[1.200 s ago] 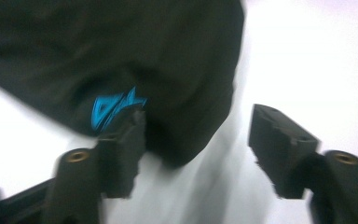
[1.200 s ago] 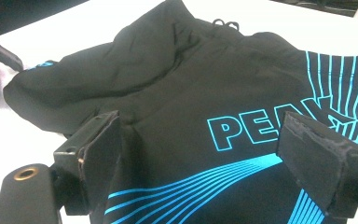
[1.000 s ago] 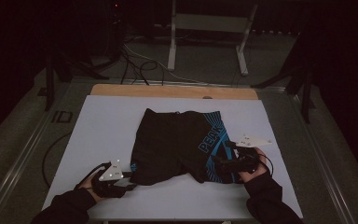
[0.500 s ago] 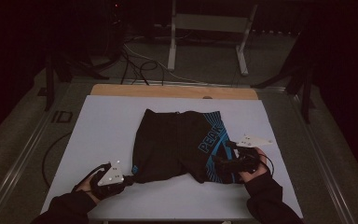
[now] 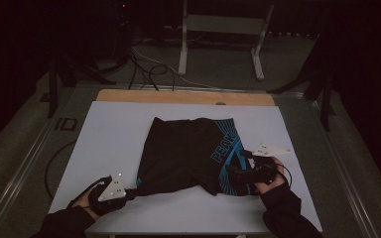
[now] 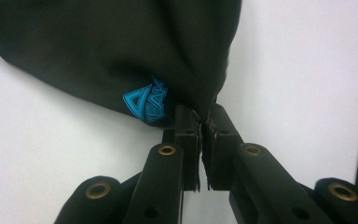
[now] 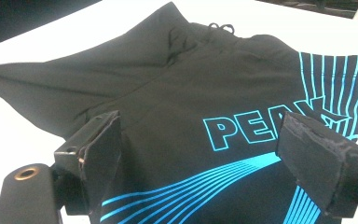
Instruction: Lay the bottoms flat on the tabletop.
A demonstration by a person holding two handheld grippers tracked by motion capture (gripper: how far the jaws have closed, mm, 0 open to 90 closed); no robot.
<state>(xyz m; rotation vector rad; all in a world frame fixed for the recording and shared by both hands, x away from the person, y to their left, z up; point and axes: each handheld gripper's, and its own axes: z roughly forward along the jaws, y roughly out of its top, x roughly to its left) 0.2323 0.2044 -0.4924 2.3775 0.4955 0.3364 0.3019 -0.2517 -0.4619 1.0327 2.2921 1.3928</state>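
Shorts of black cloth lay spread on the white tabletop, roughly at its middle, with turquoise stripes and the word "PEAK" printed on the leg at the person's right. The waistband pointed away from the person, and the two leg hems faced the near edge.

At the near left corner of the garment, the left gripper sat clenched on the hem. In the left gripper view its two black jaws were pressed together with a pinch of the dark fabric caught between the pads, just beside a small turquoise logo; the jaws had just been closing on that cloth. The fabric rose from the pinch in a taut fold, so the corner looked lifted slightly off the white surface. The person's left hand held the gripper body beneath its grey three-cornered plate.

The right gripper rested on the striped leg near the right hem, held by the right hand. In the right gripper view its jaws stood wide apart, one at each side, with the printed cloth lying flat between them and nothing pinched.

Beyond the far edge of the tabletop, cables lay on the floor beside a metal stand.
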